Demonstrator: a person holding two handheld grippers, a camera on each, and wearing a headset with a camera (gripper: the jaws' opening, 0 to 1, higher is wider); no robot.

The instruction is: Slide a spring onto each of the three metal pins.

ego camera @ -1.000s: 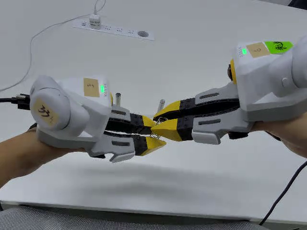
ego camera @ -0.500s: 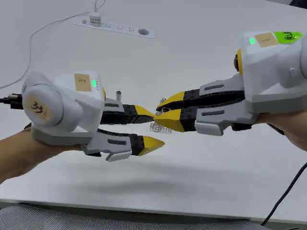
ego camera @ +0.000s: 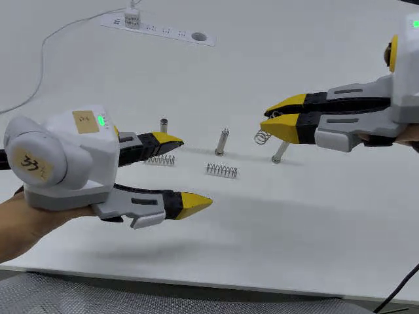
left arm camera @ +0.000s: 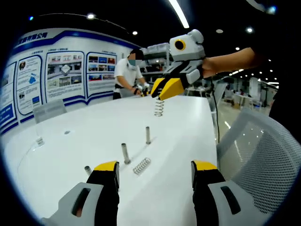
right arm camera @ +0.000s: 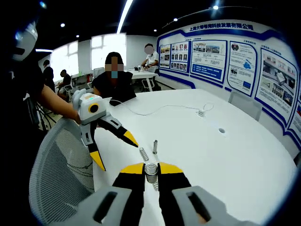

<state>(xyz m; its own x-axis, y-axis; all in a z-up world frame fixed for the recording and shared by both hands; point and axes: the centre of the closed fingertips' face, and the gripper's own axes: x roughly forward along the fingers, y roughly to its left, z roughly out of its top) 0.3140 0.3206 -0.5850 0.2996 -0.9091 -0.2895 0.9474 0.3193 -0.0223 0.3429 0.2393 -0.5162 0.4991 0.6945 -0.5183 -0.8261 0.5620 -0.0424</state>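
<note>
Head view: my tools, tip to tip a second ago, have parted. My right tool (ego camera: 264, 116) is clenched on a spring (ego camera: 262, 137) up and right of the middle pin (ego camera: 222, 141). My left tool (ego camera: 195, 170) gapes, released, left of that pin. A loose spring (ego camera: 221, 171) lies just in front of the pin, with bare counter (ego camera: 314, 216) open toward me. My left hand (ego camera: 19, 219) holds its tool level, pointing right.
</note>
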